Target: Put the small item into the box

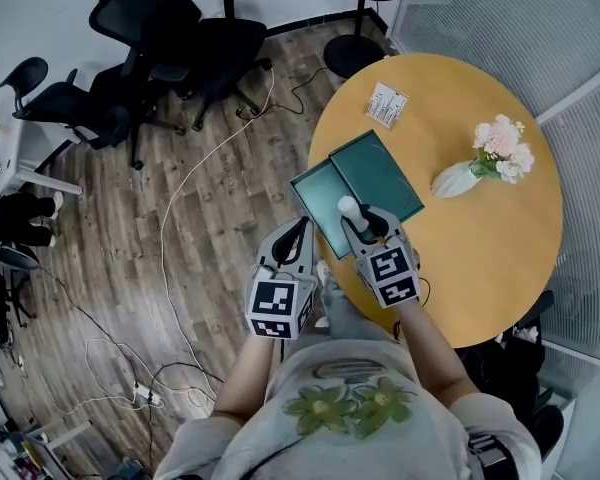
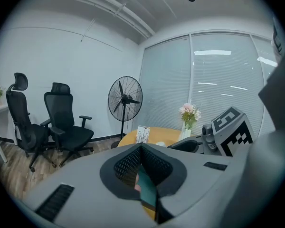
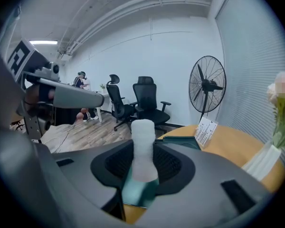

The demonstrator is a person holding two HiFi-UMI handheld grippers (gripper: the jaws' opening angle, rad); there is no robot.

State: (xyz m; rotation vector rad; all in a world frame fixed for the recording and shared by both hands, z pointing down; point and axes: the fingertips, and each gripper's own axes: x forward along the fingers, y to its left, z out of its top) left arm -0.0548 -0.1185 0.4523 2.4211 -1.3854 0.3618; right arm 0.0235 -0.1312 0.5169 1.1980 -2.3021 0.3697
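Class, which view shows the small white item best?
Right gripper view: the white item stands large between the fingers. Head view shows it tiny from above; left gripper view barely shows it.

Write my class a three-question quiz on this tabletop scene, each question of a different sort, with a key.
1. Multiple choice: what does the right claw hold? A) a small white item B) a pen C) a cup
2. True or false: the vase of flowers stands inside the green box.
3. Fill in: the green box lies on a round table whose top is ___ in colour.
Key: 1 A; 2 false, the vase stands on the table beside the box; 3 yellow.
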